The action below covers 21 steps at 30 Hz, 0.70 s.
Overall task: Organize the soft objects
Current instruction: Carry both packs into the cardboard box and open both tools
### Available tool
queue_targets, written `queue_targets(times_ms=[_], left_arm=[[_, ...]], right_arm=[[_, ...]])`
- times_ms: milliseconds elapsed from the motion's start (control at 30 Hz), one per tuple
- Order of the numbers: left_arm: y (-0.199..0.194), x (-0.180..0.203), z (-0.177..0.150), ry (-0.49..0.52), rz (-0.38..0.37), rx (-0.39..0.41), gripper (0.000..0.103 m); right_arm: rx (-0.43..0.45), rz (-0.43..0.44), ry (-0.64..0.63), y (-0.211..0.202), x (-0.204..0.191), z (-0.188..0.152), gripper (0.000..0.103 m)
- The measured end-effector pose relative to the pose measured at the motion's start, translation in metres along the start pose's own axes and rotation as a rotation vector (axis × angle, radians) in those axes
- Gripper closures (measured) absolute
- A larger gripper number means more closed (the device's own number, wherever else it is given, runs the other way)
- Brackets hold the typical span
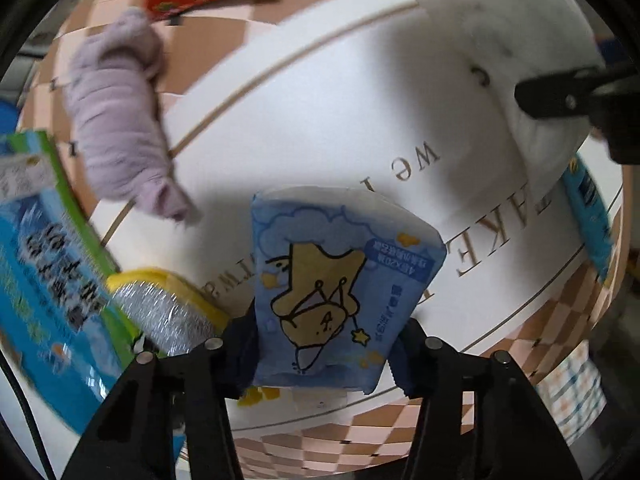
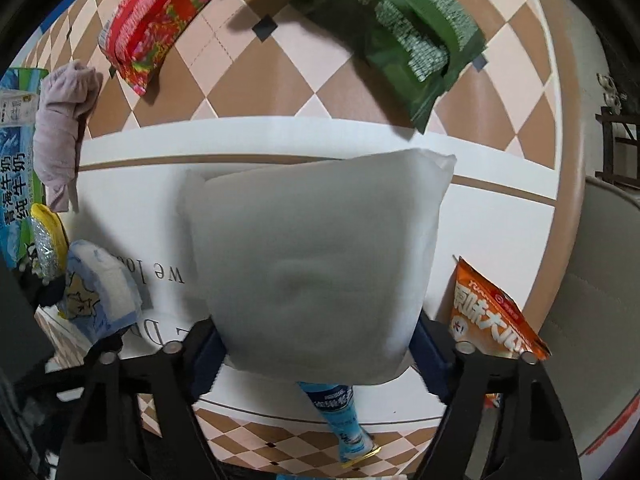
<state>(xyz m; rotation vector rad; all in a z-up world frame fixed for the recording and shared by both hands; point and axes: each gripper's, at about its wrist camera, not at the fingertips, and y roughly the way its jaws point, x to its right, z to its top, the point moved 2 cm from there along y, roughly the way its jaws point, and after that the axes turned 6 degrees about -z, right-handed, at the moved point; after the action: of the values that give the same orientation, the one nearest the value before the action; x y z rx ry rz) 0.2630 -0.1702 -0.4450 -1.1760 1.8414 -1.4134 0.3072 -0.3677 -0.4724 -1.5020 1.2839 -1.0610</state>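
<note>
My left gripper [image 1: 324, 344] is shut on a blue tissue pack [image 1: 340, 284] printed with a yellow star cartoon and holds it above the white mat [image 1: 320, 120]. My right gripper [image 2: 316, 340] is shut on a white pillow-like pad [image 2: 316, 260], held over the same mat [image 2: 132, 184]. The pad [image 1: 520, 52] and a right finger [image 1: 560, 96] show at the upper right of the left wrist view. The tissue pack [image 2: 100, 292] shows at the lower left of the right wrist view. A rolled lilac cloth [image 1: 120, 120] lies at the mat's edge; it also shows in the right wrist view [image 2: 60, 132].
A milk carton [image 1: 44, 264] and a yellow scouring sponge [image 1: 168, 308] sit at the left. A red floral pouch [image 2: 156, 28] and green scouring pads [image 2: 400, 24] lie on the checkered cloth [image 2: 256, 80]. An orange snack bag [image 2: 492, 312] and a blue tube [image 2: 340, 416] lie near the right gripper.
</note>
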Motion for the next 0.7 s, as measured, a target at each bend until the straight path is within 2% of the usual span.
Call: queue_targets(times_ms=[167, 233, 333, 500, 600, 700], left_arm=[[-0.034, -0.017, -0.014, -0.130, -0.057, 0.085, 0.053], [-0.057, -0.031, -0.025, -0.202, -0.111, 0.130, 0.053], [-0.086, -0.059, -0.041, -0.284, -0.138, 0.198, 0.053], [-0.132, -0.096, -0.093, -0.402, -0.165, 0.326, 0.053], [-0.157, -0.114, -0.117, -0.469, -0.170, 0.369, 0.053], [-0.165, -0.142, -0.136, -0.528, -0.180, 0.394, 0.053]], right_arm=[[0.033, 0.066, 0.073, -0.016, 0.007, -0.016, 0.031], [0.061, 0.081, 0.098, -0.026, 0.007, -0.025, 0.031], [0.103, 0.120, 0.121, -0.047, 0.004, -0.041, 0.031], [0.189, 0.177, 0.095, -0.091, -0.030, -0.080, 0.032], [0.245, 0.229, 0.046, -0.128, -0.077, -0.102, 0.032], [0.290, 0.275, 0.001, -0.177, -0.107, -0.090, 0.032]])
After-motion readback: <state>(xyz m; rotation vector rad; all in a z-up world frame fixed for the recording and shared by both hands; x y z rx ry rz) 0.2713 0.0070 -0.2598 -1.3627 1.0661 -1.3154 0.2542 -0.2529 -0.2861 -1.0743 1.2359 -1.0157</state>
